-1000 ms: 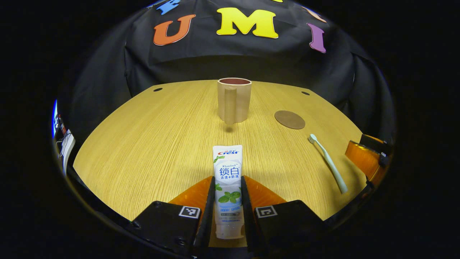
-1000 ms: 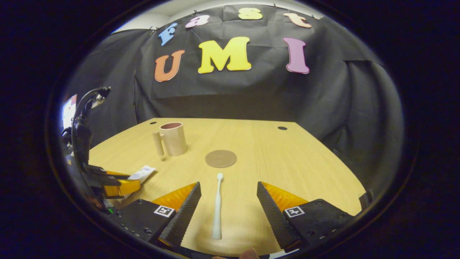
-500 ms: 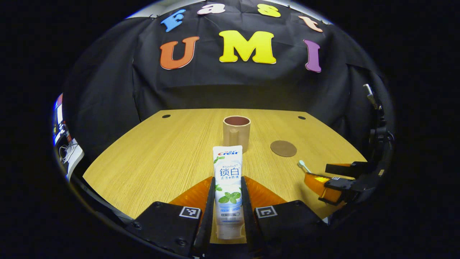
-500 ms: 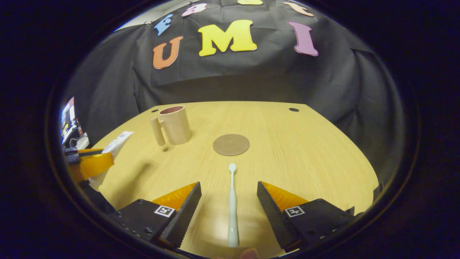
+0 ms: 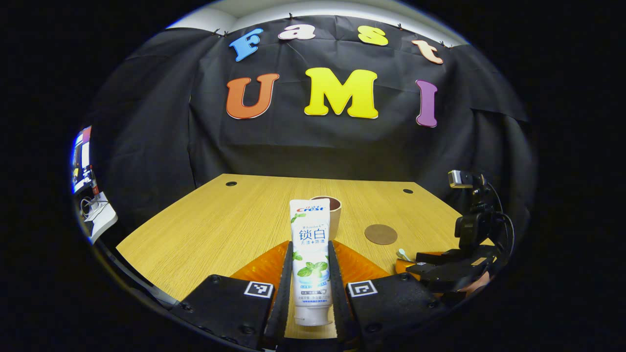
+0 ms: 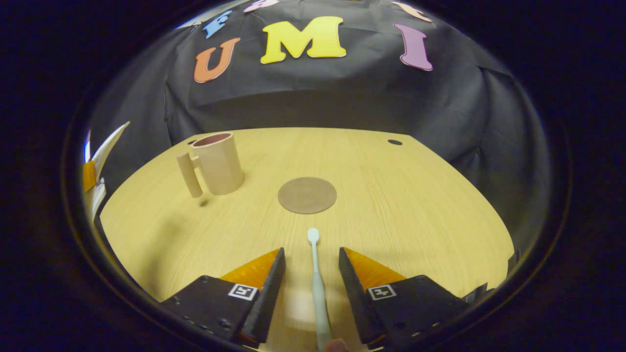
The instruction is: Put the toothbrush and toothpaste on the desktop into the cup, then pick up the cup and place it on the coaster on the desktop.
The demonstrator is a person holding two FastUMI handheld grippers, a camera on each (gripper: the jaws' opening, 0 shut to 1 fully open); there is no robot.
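Counter [image 6: 401, 195]: light wood-grain top, two dark round holes near its far edge, black cloth wall behind. Nothing stands between the cup and either gripper.

Cup [image 6: 219, 164]: tan, upright, dark reddish inside, with a straight post-like handle on its near-left side in the right gripper view. In the left gripper view the cup [image 5: 333, 211] sits directly behind the toothpaste, partly covered by it.

Coaster [image 6: 307, 195]: flat brown disc lying on the counter, right of the cup and apart from it, just beyond the toothbrush head.

Toothpaste [image 5: 311, 256]: white tube with green leaf print, crimped end up, cap end down. The left gripper [image 5: 310, 278] is closed on it, both fingers pressing its sides, and it is raised above the counter.

Toothbrush [image 6: 317, 281]: pale, slim, lying flat on the counter, head toward the coaster. The right gripper [image 6: 308, 278] straddles its handle, jaws partly open, a gap on each side, neither finger touching.
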